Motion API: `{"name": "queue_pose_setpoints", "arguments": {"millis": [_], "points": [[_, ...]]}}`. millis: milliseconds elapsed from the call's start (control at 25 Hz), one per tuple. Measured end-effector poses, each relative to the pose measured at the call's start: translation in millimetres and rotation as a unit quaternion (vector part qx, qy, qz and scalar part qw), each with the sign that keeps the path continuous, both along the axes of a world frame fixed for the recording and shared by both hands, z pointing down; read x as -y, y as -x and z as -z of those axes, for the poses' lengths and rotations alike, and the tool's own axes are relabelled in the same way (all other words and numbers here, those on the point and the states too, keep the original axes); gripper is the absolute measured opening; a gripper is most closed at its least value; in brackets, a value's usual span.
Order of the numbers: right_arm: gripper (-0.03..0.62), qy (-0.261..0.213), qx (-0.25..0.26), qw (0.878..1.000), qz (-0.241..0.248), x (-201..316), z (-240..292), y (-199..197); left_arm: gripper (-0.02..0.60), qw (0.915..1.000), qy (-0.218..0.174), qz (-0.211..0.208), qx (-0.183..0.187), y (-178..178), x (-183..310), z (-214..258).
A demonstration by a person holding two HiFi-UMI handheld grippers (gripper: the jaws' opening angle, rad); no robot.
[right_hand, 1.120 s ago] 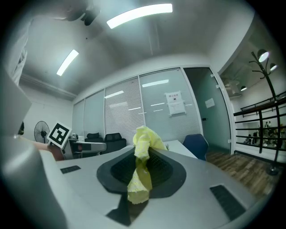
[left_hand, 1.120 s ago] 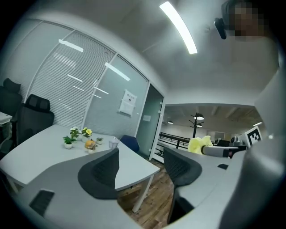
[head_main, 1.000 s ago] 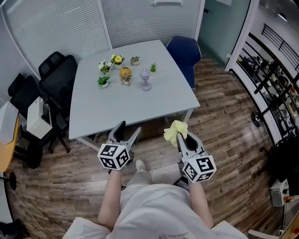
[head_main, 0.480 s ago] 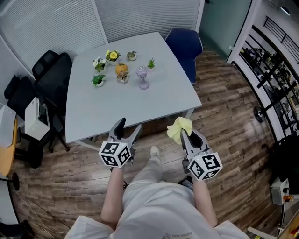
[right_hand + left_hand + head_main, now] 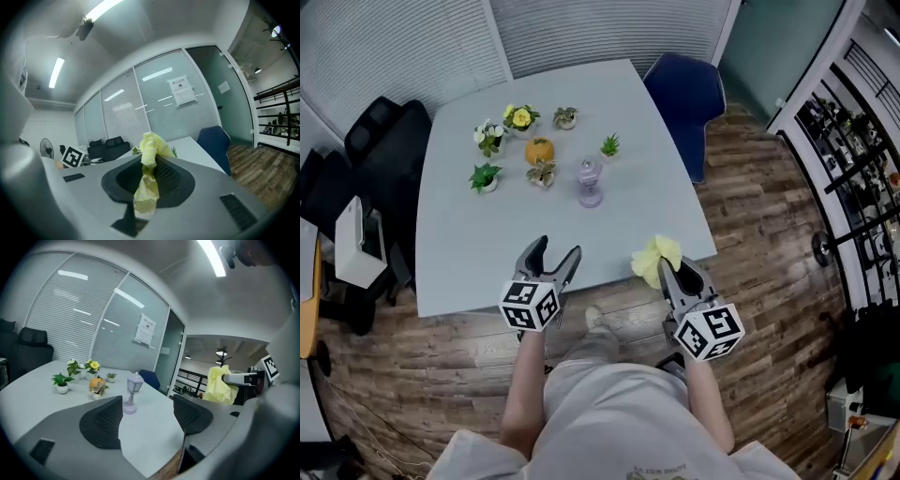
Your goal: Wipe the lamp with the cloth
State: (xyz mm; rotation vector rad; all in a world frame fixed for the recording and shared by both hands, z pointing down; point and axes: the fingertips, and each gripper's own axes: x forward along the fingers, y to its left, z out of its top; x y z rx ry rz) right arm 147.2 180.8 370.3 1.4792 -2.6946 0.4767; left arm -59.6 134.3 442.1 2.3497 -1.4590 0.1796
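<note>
Yellow cloth [image 5: 151, 145] sits pinched between the right gripper's [image 5: 672, 270] jaws, at the white table's [image 5: 487, 234] near edge. Left gripper [image 5: 555, 253] is spread, empty. Lilac lantern lamp [image 5: 589, 182] stands upright mid-table, well apart from both.

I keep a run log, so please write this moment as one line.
stage: wiping not begun | left gripper: open, empty | right gripper: shut on yellow cloth | lamp: upright on table, untouched
</note>
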Motion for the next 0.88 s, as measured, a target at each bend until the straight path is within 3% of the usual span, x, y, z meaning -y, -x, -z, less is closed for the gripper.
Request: {"name": "queue_pose_setpoints", "arguments": {"millis": [360, 880], "points": [[0.066, 0.030, -0.013, 0.999, 0.006, 114, -20, 15, 0.321, 0.9972, 0.064, -0.029, 0.026, 14, 104, -51], [0.063, 0.036, -0.010, 0.999, 0.025, 174, -20, 39, 0.325, 0.9825, 0.115, -0.135, 0.057, 3, 146, -85]]}}
